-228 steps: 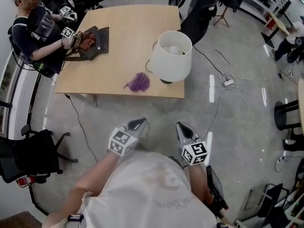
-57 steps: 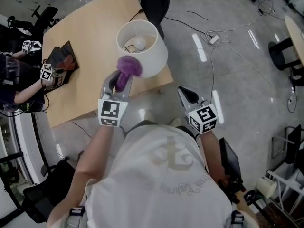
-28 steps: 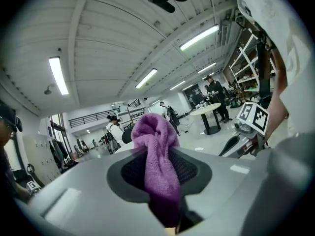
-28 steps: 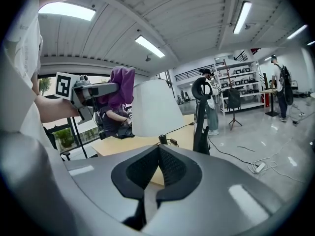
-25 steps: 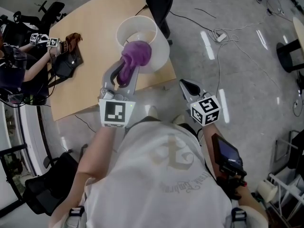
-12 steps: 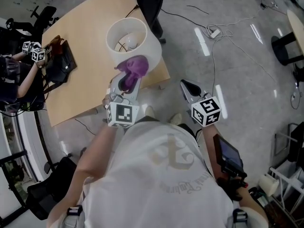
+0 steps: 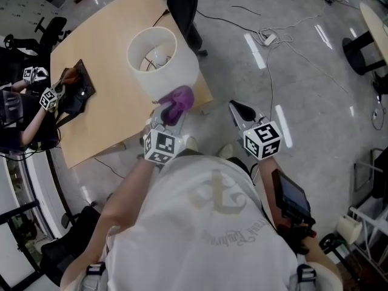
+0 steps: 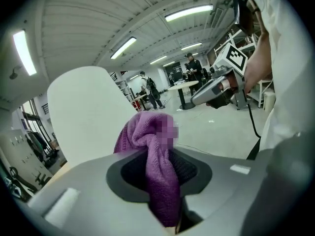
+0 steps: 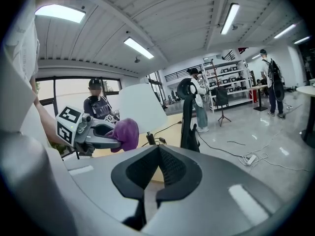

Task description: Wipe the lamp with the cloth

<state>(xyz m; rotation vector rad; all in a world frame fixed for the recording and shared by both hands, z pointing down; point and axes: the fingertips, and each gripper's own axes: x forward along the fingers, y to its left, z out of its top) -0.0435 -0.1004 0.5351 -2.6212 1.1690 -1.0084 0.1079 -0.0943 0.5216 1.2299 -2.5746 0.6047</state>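
Seemingly mid-wipe: left gripper [image 7: 171, 110] pinching purple cloth [image 7: 180, 97] at near lower edge of lamp [image 7: 159, 65] shade; right gripper [image 7: 239, 109] pressed together, empty; far side probably undone

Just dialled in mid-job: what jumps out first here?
The purple cloth is clamped in the left gripper, close by the near side of the white lamp at the table's corner. The right gripper hangs shut and empty off the table, over the floor.
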